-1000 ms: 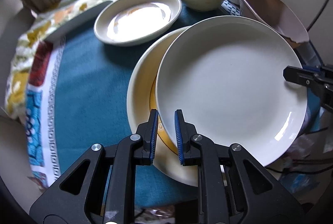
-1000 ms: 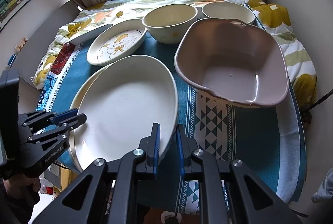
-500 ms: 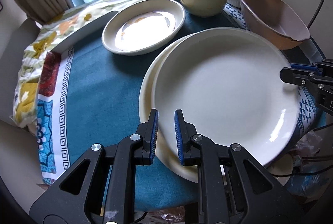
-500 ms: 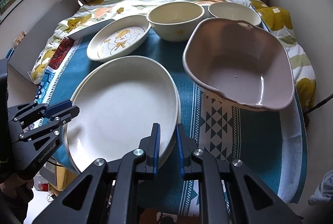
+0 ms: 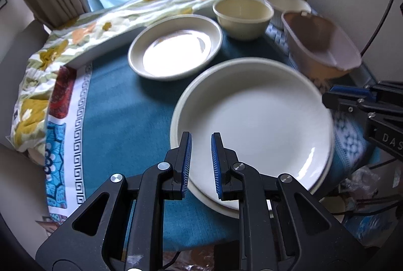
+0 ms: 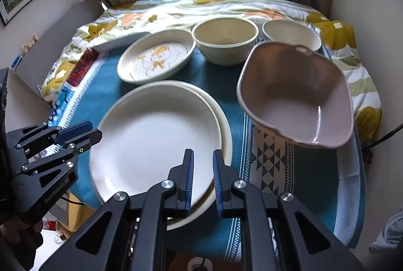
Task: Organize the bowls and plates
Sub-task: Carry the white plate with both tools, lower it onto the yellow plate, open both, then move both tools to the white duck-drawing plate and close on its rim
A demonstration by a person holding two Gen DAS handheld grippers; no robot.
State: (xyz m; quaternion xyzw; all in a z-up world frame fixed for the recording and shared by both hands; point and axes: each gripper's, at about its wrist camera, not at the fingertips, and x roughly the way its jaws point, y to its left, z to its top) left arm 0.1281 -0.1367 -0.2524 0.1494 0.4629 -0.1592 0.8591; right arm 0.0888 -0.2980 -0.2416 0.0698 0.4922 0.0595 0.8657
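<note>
A large white plate [image 5: 252, 120] [image 6: 156, 140] lies over a larger cream plate [image 5: 221, 208] [image 6: 225, 130], nearly centred on it. My left gripper [image 5: 201, 165] is shut on the white plate's near-left rim. My right gripper [image 6: 203, 182] is shut on the opposite rim. Each gripper shows in the other's view, at the plate's edge. Behind stand a small plate with a yellow drawing [image 6: 156, 59], a cream bowl [image 6: 225, 41] and a white bowl [image 6: 292, 36].
A pink-brown basin [image 6: 294, 94] [image 5: 320, 46] sits tilted to the right of the plates. A teal patterned cloth [image 5: 126, 107] covers the table, with a floral blanket [image 6: 176, 11] behind it. Curtains and a window lie beyond; cables hang at the right.
Held by both grippers, the white plate has shifted left over the cream plate, from overhanging its right side to nearly centred. The left gripper has risen a little.
</note>
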